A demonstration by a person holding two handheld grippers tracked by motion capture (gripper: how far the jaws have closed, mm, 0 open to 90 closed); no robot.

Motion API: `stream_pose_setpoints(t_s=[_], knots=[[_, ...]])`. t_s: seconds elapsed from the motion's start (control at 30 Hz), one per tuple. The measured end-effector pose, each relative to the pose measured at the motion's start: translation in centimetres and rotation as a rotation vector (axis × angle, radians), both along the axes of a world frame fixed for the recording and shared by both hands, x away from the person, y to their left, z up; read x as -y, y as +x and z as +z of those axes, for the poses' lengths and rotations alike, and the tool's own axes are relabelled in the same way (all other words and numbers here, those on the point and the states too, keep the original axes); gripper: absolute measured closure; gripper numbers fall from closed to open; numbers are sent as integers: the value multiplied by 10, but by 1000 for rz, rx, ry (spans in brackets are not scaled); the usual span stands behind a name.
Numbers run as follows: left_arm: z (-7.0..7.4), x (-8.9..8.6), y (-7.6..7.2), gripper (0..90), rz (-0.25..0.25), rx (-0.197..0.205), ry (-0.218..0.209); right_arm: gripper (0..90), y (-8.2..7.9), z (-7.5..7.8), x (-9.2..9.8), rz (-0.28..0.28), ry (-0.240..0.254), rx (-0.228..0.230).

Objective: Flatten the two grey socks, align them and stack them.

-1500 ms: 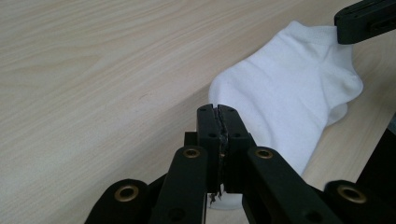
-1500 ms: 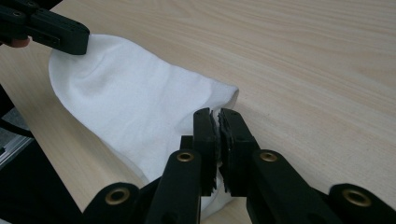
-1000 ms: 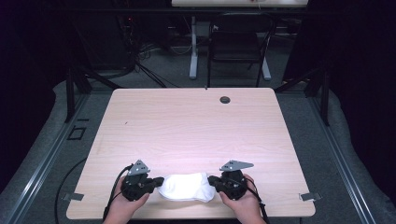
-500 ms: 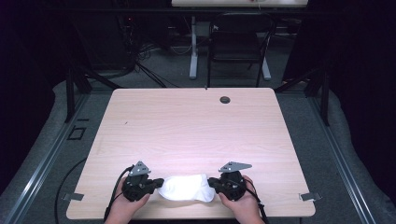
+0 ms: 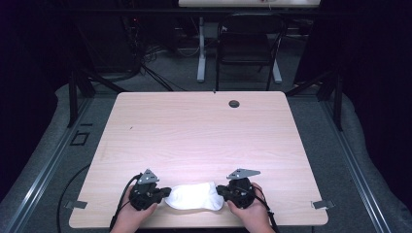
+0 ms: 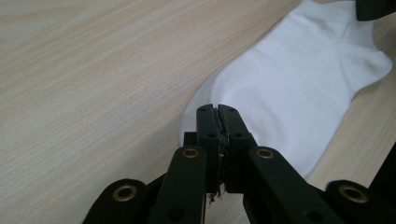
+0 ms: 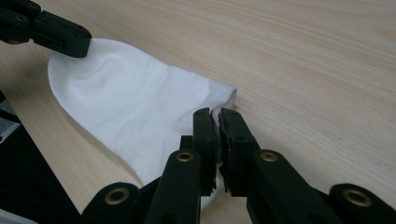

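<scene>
High view: white sock (image 5: 194, 196) stretched between left tool (image 5: 165, 193) and right tool (image 5: 222, 191), each clamped on an end | risk: thin edge-bites may slip under tension

Each tool is matte black: the left tool (image 5: 148, 193) and right tool (image 5: 236, 189) carry grey three-cornered plates, trailing black cables, and brass-ringed pivot holes along flat jointed jaws.

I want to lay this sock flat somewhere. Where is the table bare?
All the wood from the sock to the far edge is bare, apart from the small round hole. It is crowded at the near edge, where the left gripper and right gripper pinch the sock.
</scene>
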State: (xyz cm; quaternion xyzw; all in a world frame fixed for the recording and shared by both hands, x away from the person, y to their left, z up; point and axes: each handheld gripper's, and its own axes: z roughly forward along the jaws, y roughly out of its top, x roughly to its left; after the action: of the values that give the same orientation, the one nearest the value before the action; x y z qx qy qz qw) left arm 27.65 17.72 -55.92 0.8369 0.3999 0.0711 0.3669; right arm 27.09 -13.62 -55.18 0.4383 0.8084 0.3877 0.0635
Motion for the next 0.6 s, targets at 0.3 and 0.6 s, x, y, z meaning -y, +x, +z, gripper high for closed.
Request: stream_pose_setpoints(t_s=[0.3,0.6], knots=[[-3,1,3,863,8,-12,-6,853,3,-4,-2,-4,-3,2],[9,-4,1,773,29,31,-50,751,2,-3,1,-22,-2,26]])
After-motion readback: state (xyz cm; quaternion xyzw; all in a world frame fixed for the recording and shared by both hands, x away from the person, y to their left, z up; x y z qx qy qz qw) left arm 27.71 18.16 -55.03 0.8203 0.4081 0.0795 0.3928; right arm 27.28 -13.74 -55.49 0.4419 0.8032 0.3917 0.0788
